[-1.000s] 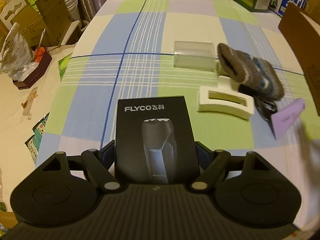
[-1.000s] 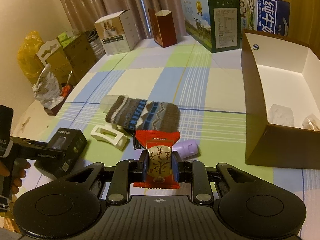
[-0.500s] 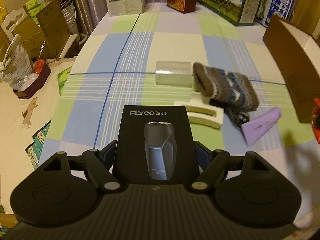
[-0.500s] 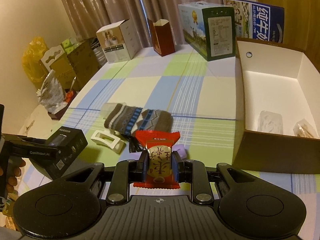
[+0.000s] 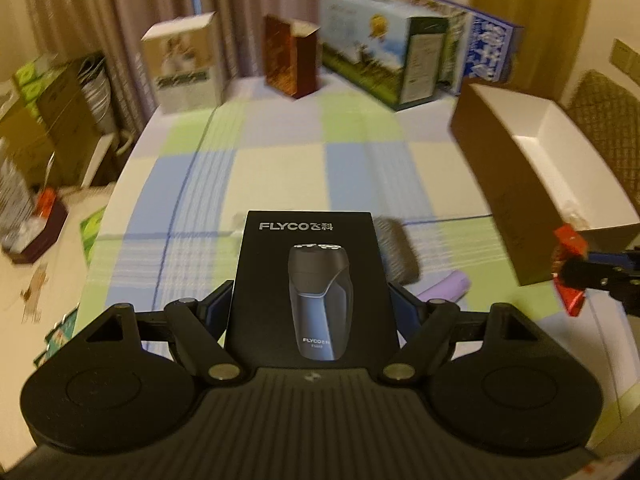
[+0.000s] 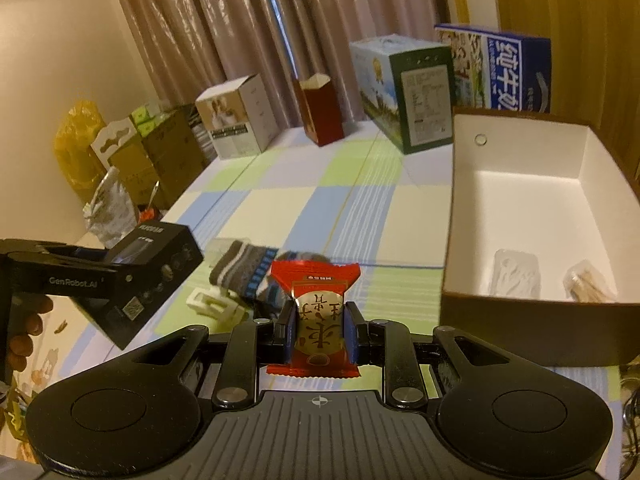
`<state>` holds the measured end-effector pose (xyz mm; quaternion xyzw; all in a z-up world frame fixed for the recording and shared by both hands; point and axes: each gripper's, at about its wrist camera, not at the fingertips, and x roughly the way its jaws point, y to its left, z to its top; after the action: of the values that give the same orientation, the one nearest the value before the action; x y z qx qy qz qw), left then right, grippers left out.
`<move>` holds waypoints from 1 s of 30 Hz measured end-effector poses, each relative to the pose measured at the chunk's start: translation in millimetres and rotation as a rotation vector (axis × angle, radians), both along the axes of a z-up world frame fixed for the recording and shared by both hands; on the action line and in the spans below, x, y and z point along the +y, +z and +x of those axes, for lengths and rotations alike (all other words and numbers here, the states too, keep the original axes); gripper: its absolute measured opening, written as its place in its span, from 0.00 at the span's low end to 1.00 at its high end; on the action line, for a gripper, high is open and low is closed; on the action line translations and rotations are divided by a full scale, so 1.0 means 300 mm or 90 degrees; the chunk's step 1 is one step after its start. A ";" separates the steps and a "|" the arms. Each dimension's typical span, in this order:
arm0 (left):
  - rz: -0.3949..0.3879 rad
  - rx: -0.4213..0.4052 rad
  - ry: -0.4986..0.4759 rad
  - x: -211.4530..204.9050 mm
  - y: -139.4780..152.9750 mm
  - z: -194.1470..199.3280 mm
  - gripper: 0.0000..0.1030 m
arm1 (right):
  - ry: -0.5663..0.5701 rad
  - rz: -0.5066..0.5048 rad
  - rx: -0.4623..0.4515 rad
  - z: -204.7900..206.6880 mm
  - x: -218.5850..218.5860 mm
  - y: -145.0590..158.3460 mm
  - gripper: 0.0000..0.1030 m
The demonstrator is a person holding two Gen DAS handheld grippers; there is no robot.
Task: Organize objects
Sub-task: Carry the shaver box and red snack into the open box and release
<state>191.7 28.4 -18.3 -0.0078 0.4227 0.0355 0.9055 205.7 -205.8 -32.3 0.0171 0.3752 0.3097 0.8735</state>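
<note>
Since a sec ago we've lifted both items off the table (image 6: 360, 208) and swung twd the brown box (image 6: 532, 320) at its right edge, so both loads look on their way to a drop-in. Left gripper (image 5: 312, 304) is spread wide, clamped on the shaver box (image 5: 308, 280), held up in the air. Right gripper (image 6: 319, 332) is nearly closed, pinching the red snack (image 6: 316, 316), just short of the brown box's near wall. Inside are two small clear packets already; plenty of room. Still on the table, near edge: sock (image 6: 248, 272), white clip (image 6: 210, 304), purple tube (image 5: 444, 290). In the way: only that near wall, and our two grippers crowding each other.
</note>
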 end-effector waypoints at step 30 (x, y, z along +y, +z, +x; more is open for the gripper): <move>-0.026 -0.088 -0.251 -0.717 0.155 0.455 0.74 | -0.162 0.040 -0.031 0.383 -0.526 0.117 0.21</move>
<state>328.2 -186.8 28.0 0.0544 0.3532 -0.1516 0.9216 320.7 -363.5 2.9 0.0842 0.3390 0.2079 0.9136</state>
